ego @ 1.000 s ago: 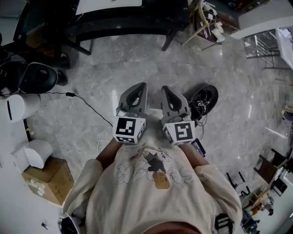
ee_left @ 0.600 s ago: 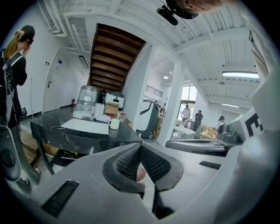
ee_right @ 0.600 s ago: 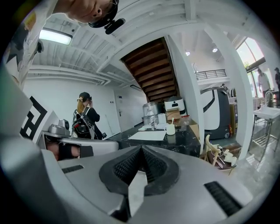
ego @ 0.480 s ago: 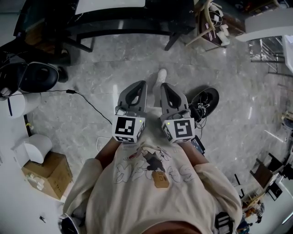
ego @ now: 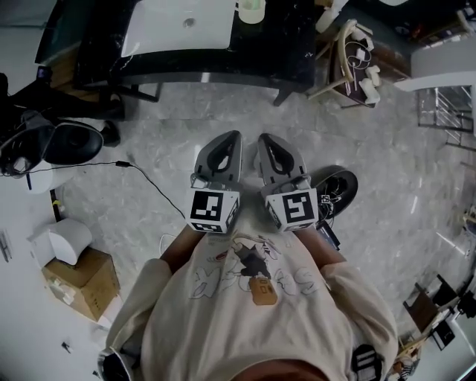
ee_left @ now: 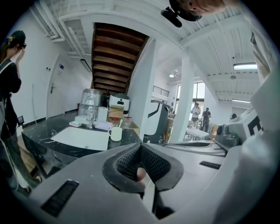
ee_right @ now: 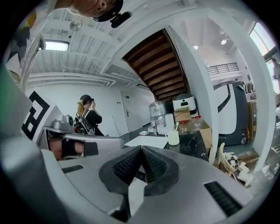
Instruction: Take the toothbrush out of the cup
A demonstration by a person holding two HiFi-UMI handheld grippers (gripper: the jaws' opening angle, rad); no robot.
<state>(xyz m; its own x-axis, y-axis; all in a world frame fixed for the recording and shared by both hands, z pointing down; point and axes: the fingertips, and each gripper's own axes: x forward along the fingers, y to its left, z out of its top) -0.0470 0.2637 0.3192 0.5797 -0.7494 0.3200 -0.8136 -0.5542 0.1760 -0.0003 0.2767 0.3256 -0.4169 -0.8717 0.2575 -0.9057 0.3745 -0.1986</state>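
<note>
A pale cup (ego: 251, 10) stands far off on a black table (ego: 186, 45), beside a white mat (ego: 178, 22). In the right gripper view the cup (ee_right: 173, 138) has a toothbrush (ee_right: 176, 127) sticking out of it. The cup (ee_left: 116, 133) also shows small in the left gripper view. Both grippers are held side by side close to the person's chest, over the floor and well short of the table. The left gripper (ego: 227, 143) (ee_left: 141, 147) is shut with nothing in it. The right gripper (ego: 265, 143) (ee_right: 141, 148) is shut too, and holds nothing.
On the floor lie a cardboard box (ego: 78, 286), a white bin (ego: 61, 244), a black cable (ego: 145, 175) and a round black base (ego: 336, 184). A chair (ego: 349, 56) stands right of the table. A water jug (ee_left: 89, 103) sits on the table; a person in black (ee_left: 8, 87) stands beside it.
The view has moved forward toward the table: the white mat and the cup have come into sight at the top. Both grippers stay shut, side by side.
</note>
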